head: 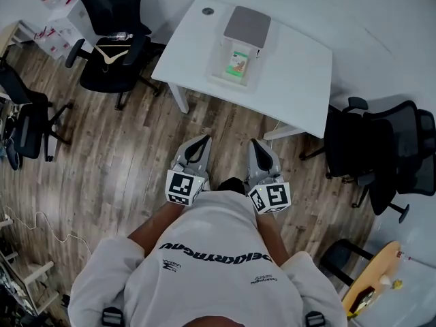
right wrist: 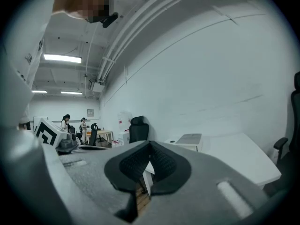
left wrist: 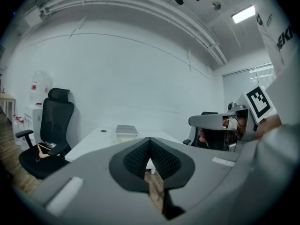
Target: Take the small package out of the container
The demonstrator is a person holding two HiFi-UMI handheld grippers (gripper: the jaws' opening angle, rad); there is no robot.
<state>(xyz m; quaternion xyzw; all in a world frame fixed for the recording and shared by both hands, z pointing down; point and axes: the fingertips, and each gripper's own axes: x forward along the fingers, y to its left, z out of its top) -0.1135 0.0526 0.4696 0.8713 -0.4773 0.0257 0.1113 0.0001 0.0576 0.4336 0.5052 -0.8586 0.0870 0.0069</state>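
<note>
Head view, one container (head: pixel 240 79), one small package (head: pixel 237 64) inside, left gripper (head: pixel 204 142), right gripper (head: pixel 254 144), jaws closed

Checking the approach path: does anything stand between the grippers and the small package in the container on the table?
Nothing visible. Left gripper and right gripper, both shut, hang over wooden floor short of the table. The package lies in the container, with chairs off to the sides.

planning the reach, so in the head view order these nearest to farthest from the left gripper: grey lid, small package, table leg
1. table leg, under the near left corner, closest to the left gripper.
2. small package, inside the clear container, mid-table.
3. grey lid, beyond the package, farthest.
</note>
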